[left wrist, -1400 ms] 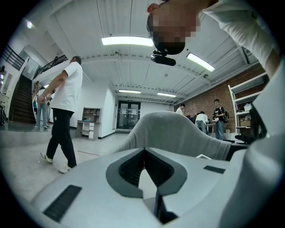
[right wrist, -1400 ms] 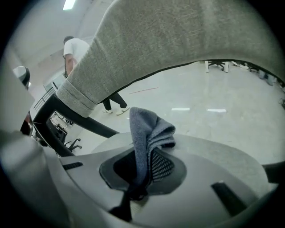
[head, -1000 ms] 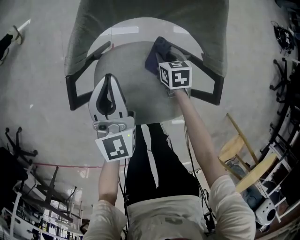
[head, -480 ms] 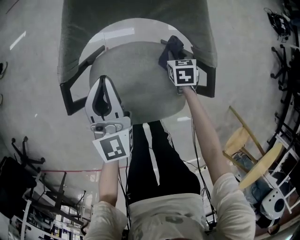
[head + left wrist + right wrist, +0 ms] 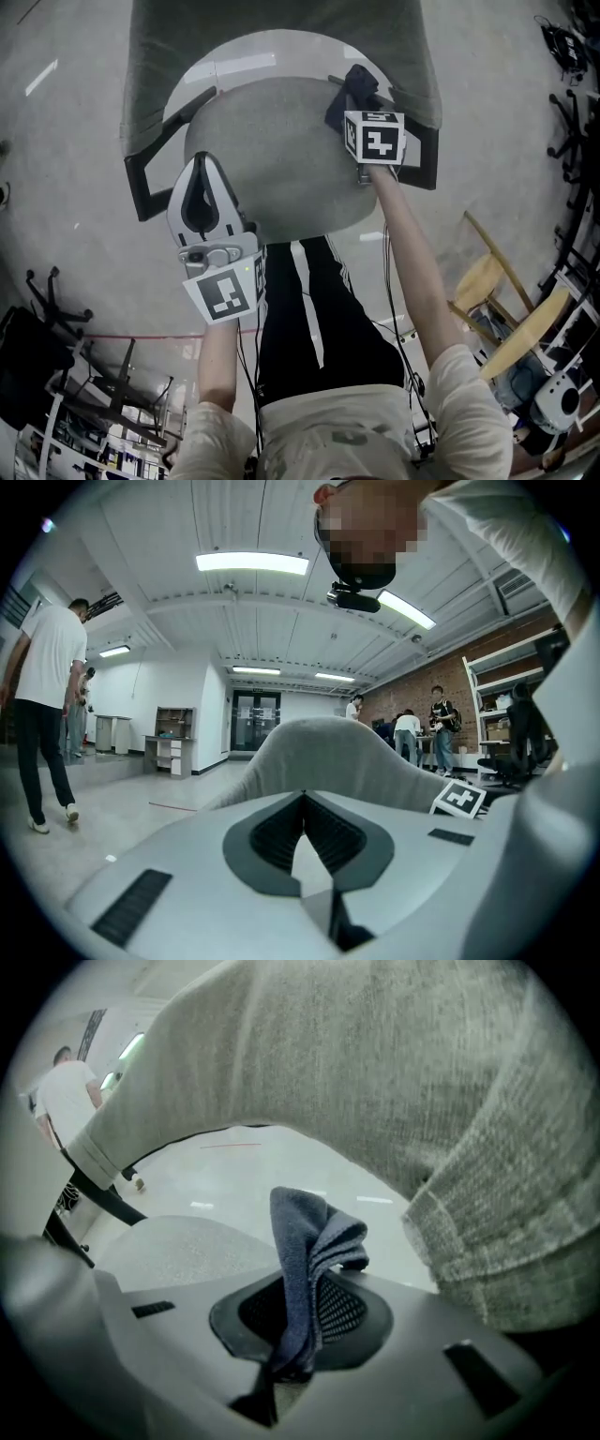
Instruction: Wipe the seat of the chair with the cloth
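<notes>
the dark blue cloth (image 5: 305,1237) is gripped between the closed jaws of the right claw (image 5: 305,1283), and its loose folds stand up past the tips. in the head view this claw is held at the 2 o'clock edge of the round grey seat (image 5: 272,150), just beside the black armrest (image 5: 424,161). the cloth seems to be pressed against the seat's rim there, though contact is not clearly shown. the left claw (image 5: 202,159) is held over the seat's 8 o'clock edge and is pointed toward 12 o'clock. its jaws are brought together with nothing between them. the grey backrest (image 5: 281,28) is seen at 12 o'clock, above the pale floor (image 5: 56,141).
</notes>
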### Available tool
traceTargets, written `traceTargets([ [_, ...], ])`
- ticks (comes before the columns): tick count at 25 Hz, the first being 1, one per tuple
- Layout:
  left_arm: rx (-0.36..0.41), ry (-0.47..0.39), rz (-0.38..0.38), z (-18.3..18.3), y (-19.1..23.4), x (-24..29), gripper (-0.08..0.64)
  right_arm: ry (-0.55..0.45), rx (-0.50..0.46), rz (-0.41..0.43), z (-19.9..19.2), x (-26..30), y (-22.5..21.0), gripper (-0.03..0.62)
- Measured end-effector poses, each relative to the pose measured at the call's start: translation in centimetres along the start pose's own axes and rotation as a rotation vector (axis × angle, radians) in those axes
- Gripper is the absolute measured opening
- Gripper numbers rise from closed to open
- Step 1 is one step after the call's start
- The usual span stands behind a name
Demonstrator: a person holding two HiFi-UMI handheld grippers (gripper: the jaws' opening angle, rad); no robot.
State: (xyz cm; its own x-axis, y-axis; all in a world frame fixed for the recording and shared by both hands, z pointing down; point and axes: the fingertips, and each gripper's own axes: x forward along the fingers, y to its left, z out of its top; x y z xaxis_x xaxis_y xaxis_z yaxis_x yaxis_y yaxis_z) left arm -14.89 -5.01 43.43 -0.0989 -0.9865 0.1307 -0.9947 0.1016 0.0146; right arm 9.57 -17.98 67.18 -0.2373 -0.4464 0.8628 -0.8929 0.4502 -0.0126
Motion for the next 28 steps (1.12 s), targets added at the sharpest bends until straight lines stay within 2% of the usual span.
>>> traceTargets([
  [3, -0.008, 0.006, 0.024, -0.4, 0.9, -0.7, 0.015, -0.096, -0.016, 0.072, 2.1, -1.7, 2.6, 0.049],
  [6, -0.022, 0.021, 0.069, -0.8, 2.5, -2.0, 0.015, -0.189, -0.074, 0.216, 3.8, -3.9, 8.3, 0.049],
  [8, -0.028, 0.034, 0.099, -0.9, 3.4, -3.0, 0.015, -0.222, -0.067, 0.316, 4.6, -5.3, 12.4, 0.050],
  [12, -0.022, 0.047, 0.130, -1.0, 4.8, -5.1, 0.015, -0.218, 0.044, 0.564, 4.9, -7.4, 21.4, 0.049],
  [16, -0.009, 0.049, 0.164, -1.0, 7.1, -6.5, 0.015, -0.128, 0.123, 0.750, 3.7, -7.7, 29.9, 0.049],
  [19, -0.017, 0.046, 0.210, -1.3, 9.1, -7.4, 0.015, -0.049, 0.122, 0.815, 1.4, -7.3, 34.7, 0.049],
  [22, -0.022, 0.045, 0.249, -1.6, 10.5, -8.3, 0.015, 0.013, 0.077, 0.836, -1.1, -6.5, 37.8, 0.051],
  [28, -0.027, 0.056, 0.274, -2.0, 11.3, -9.8, 0.015, 0.105, 0.055, 0.782, -4.6, -3.9, 39.2, 0.049],
])
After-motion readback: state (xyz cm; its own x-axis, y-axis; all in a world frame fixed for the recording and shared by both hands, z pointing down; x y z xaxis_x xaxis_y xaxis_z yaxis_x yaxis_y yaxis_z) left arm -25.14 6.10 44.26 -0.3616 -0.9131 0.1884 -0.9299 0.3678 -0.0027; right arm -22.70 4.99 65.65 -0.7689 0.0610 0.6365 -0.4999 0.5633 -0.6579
